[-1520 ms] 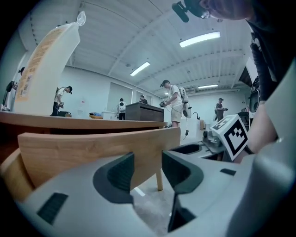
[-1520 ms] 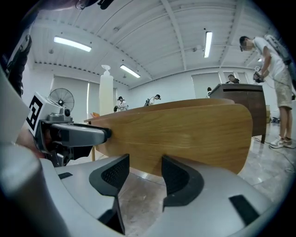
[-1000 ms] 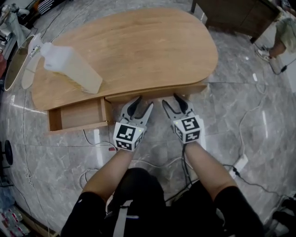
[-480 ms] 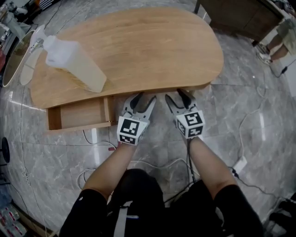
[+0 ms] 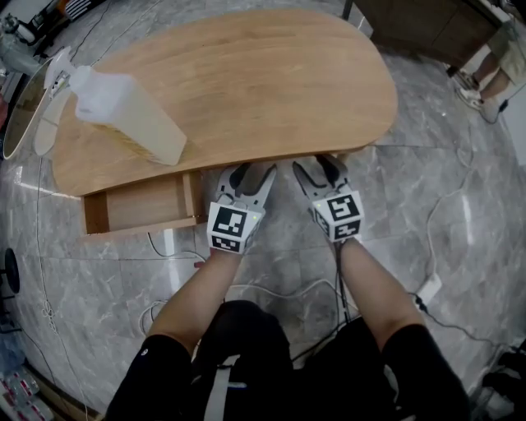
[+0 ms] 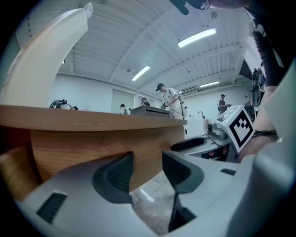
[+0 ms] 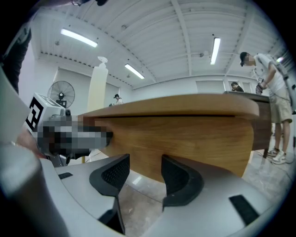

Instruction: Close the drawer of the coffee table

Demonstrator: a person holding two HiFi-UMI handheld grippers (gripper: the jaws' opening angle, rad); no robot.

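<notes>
The wooden coffee table has a drawer standing pulled out at its front left, with nothing inside it. To that drawer's right, both grippers point at the table's wooden front panel. My left gripper is open, its tips at the tabletop's edge just right of the drawer. My right gripper is open too, close beside it. Nothing sits between either pair of jaws.
A tall white pump bottle stands on the tabletop's left end. Cables and a power strip lie on the marble floor near my legs. A dark cabinet stands at the far right, with a person's feet beside it.
Both grippers have moved forward to the table, and their tips now reach the tabletop's edge. Less of the front panel shows below that edge. The left drawer stays out.
</notes>
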